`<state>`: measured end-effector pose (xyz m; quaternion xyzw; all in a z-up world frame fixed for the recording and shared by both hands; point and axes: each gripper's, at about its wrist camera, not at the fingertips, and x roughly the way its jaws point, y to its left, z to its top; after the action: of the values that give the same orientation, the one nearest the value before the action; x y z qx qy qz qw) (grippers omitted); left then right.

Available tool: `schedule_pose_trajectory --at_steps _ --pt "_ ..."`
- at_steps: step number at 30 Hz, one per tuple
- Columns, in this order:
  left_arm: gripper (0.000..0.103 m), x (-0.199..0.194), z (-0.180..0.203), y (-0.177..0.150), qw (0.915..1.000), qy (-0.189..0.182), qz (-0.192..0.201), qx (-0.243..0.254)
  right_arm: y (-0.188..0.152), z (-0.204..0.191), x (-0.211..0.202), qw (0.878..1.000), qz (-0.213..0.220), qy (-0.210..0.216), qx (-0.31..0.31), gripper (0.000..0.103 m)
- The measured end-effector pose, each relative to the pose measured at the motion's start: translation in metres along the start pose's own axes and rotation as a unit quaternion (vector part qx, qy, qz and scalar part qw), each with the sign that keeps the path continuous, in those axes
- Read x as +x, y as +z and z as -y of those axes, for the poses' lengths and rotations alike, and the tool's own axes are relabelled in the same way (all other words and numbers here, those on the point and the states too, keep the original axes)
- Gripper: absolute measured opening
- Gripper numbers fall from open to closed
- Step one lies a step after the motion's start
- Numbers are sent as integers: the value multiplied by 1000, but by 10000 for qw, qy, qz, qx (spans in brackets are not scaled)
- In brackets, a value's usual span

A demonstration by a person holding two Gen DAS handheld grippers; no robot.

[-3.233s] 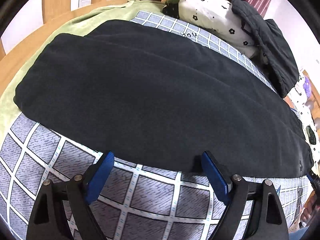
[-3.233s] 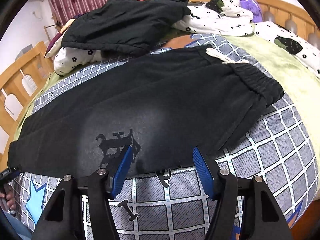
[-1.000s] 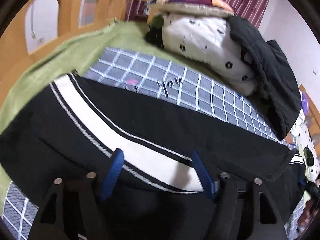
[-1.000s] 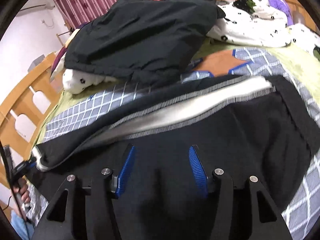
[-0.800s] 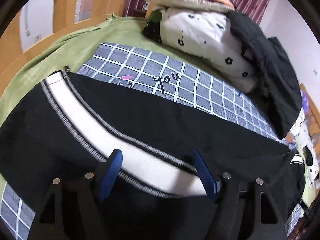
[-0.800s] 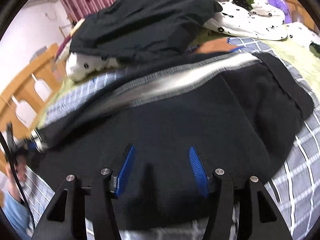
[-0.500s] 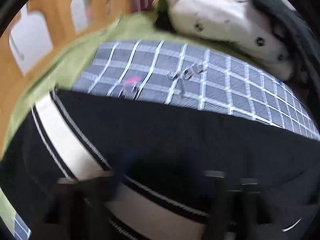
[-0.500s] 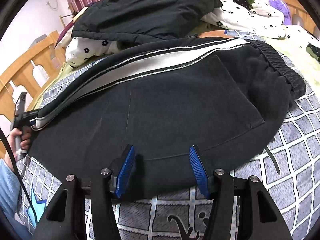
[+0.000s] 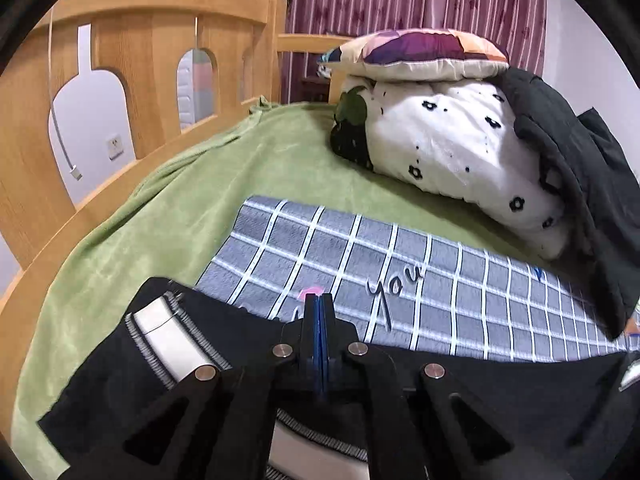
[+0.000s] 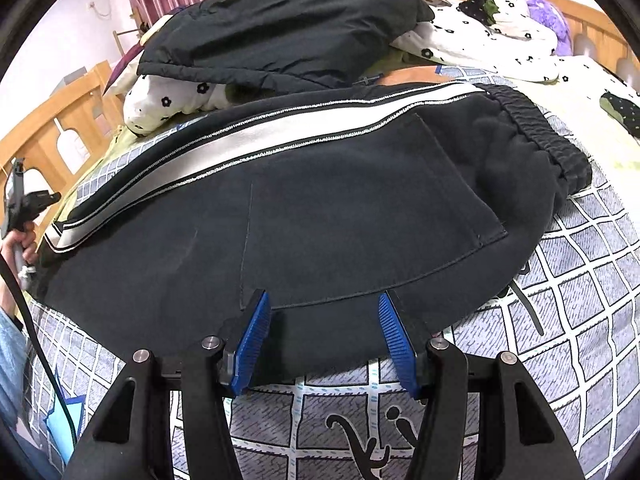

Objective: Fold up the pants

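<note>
**Now folded lengthwise, legs stacked**

Already the pants (image 10: 320, 216) lie doubled along their length on the checked sheet (image 10: 580, 300), white side stripe (image 10: 280, 132) turned up toward twelve o'clock, where earlier only plain black showed. The left gripper (image 9: 319, 312) is clamped shut on nothing above the cuff. The right gripper (image 10: 324, 332) hovers half open over the near edge, empty. Probably a crosswise fold follows.

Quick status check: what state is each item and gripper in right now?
pants: flat on bed, folded lengthwise, white side stripe on top
left gripper: shut, nothing visibly between its jaws
right gripper: open, above near pants edge
black jacket: heaped on the bedding
</note>
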<state>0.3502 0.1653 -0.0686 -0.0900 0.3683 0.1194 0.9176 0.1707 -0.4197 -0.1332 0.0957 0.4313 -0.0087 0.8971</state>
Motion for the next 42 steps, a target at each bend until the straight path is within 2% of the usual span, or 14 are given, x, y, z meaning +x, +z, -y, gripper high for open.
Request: schedule_pose_trajectory --at_steps 2,4,6,10,13,19,24,26,28,29,30,35,38,42 --pt "5 -4 -3 -14 9993 78 -308 184 0 2 -1 10000 -5 15 57 56" --pt "37 -10 -10 -36 9973 156 -650 318 -3 6 -3 9998 -30 43 187 56" --pt "59 -28 -26 -68 9963 -79 -845 158 -6 11 -6 9995 -51 47 317 57" --pt "62 -63 -57 -124 9924 -502 -1108 -187 -17 24 -17 9988 -67 -202 435 64" --pt "62 -74 -84 -157 9847 -832 -1287 -828 -30 43 -25 9972 -86 -117 737 71" --pt "65 -50 -108 -154 9638 -1500 -1295 -1784 -24 68 -15 9893 229 293 1411 73" --pt "59 -20 -109 -140 9539 -1553 -1168 -2287 2 69 24 9849 203 380 1675 74" --pt "35 -14 -105 -134 9576 -1247 -1127 -2338 14 66 35 9855 253 242 1661 70" --pt "12 -11 -106 -132 9582 -1097 -1067 -2416 27 63 45 9856 283 150 1661 35" --pt "11 -14 -106 -129 9596 -1109 -978 -2394 32 63 49 9846 280 -139 1721 17" --pt "10 -19 -102 -125 9634 -1074 -985 -2251 37 65 49 9828 316 -50 1821 12" --pt "9 -74 -97 -123 9740 -1250 -772 -1722 42 68 -22 9735 1100 351 1976 8" --pt "9 -110 -96 -144 9806 -1221 -759 -1333 29 69 -60 9785 1119 324 1700 8" --pt "10 -140 -113 -190 9762 -1440 -1055 -1228 -11 80 -104 9890 811 211 1215 8"
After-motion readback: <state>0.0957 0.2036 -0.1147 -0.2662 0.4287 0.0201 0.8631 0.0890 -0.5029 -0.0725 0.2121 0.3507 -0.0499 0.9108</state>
